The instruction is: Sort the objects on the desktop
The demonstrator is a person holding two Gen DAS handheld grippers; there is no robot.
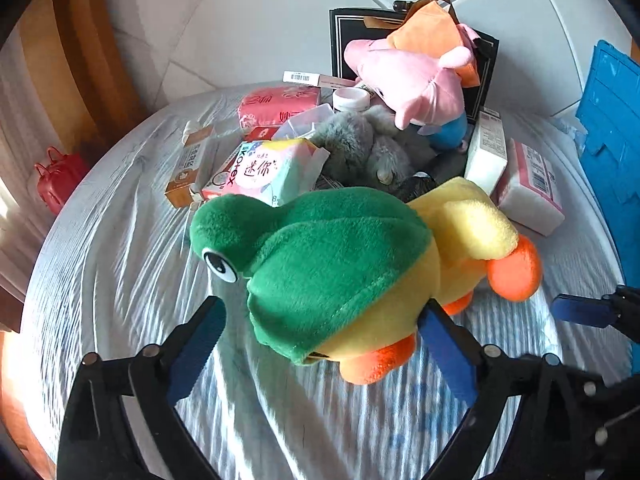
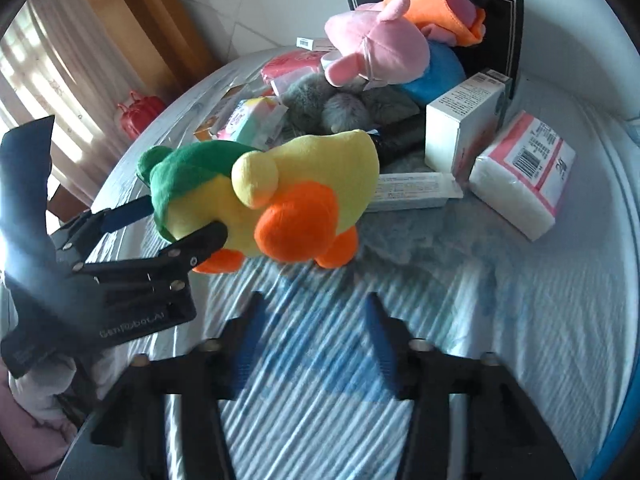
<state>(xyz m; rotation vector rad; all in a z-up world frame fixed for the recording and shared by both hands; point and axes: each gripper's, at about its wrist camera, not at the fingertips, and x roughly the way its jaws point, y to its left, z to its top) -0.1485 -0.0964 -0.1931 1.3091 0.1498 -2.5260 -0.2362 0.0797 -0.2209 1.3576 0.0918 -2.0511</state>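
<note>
A yellow duck plush point(image 1: 360, 264) with a green frog hood and orange feet leans on the striped tablecloth point(image 1: 120, 264). My left gripper point(image 1: 324, 312) stands open around its head: the right pad touches the duck's side, and a gap shows at the left pad. In the right wrist view the same duck point(image 2: 304, 184) has the left gripper point(image 2: 180, 220) at its hood. My right gripper point(image 2: 314, 320) is open over bare cloth in front of the duck, nothing between its fingers. One of its fingertips point(image 1: 580, 310) shows at the right of the left wrist view.
Behind the duck lies a heap: a pink pig plush point(image 1: 416, 80), a grey plush point(image 1: 360, 148), a Kotex pack point(image 1: 264, 168), a white box point(image 1: 486, 152), a tissue pack point(image 1: 528, 184) and a black bag point(image 1: 348, 40). A blue crate point(image 1: 612, 120) stands right.
</note>
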